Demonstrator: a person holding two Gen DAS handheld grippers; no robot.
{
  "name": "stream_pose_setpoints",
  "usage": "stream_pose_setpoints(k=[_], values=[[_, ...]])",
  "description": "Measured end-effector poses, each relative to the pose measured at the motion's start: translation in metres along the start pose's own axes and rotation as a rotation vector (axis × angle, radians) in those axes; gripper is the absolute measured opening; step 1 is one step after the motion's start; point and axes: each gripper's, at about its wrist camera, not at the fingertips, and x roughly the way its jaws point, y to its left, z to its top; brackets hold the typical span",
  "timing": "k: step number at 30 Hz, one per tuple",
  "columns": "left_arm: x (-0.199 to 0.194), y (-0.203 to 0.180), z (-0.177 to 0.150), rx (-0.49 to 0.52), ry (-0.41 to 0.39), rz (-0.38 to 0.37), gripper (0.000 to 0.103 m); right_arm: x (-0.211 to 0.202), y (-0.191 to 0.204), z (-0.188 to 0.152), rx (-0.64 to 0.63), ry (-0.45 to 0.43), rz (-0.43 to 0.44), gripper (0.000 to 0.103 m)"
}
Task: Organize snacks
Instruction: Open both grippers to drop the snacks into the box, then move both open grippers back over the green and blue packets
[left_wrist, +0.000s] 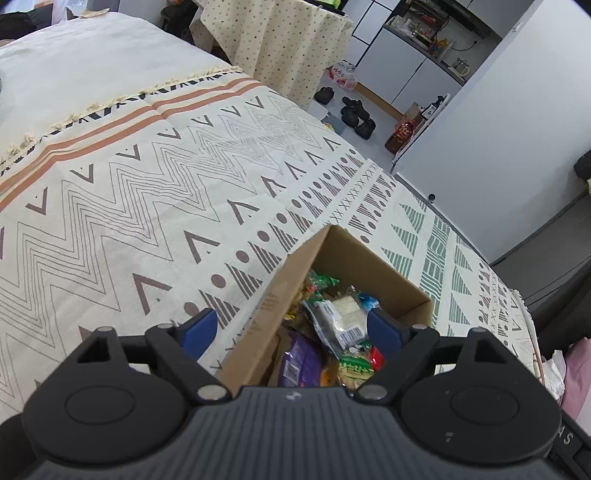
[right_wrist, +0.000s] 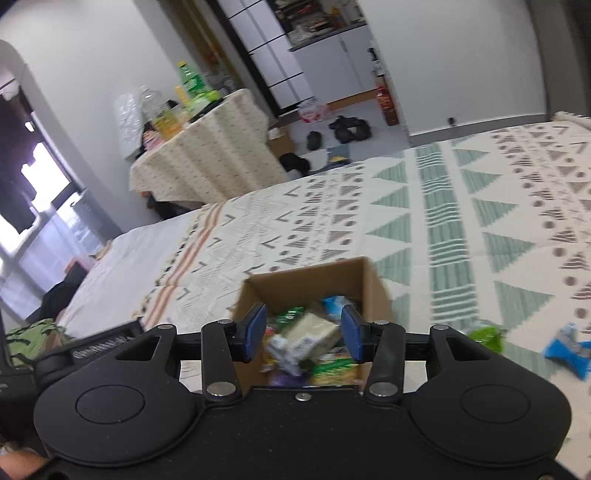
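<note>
An open cardboard box (left_wrist: 354, 254) sits on the patterned bedspread and holds several snack packets, with a clear-wrapped pale packet (left_wrist: 340, 317) on top. My left gripper (left_wrist: 291, 328) is open and empty above the box's near left corner, one finger outside the wall and one over the snacks. In the right wrist view the same box (right_wrist: 310, 280) lies just ahead. My right gripper (right_wrist: 303, 334) is open and empty over it, with the pale packet (right_wrist: 314, 332) below its gap. A green packet (right_wrist: 487, 338) and a blue packet (right_wrist: 569, 350) lie on the bedspread to the right.
The bedspread (left_wrist: 147, 192) covers a wide bed. Beyond it stand a cloth-draped table (right_wrist: 207, 147) with bottles, shoes on the floor (left_wrist: 356, 116), white cabinets and a wall (left_wrist: 498, 122). The right wrist view is motion-blurred.
</note>
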Motion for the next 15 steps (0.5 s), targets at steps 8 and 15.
stream_pose_setpoints(k=[8,15], values=[[-0.018,-0.021,-0.018,0.039,-0.045,-0.024,0.094,-0.038,-0.042,-0.007,0.038,-0.033,-0.087,0.061],[-0.033,-0.044,-0.031,0.07,-0.061,-0.042,0.095,-0.069,-0.073,-0.011,0.046,-0.049,-0.153,0.081]])
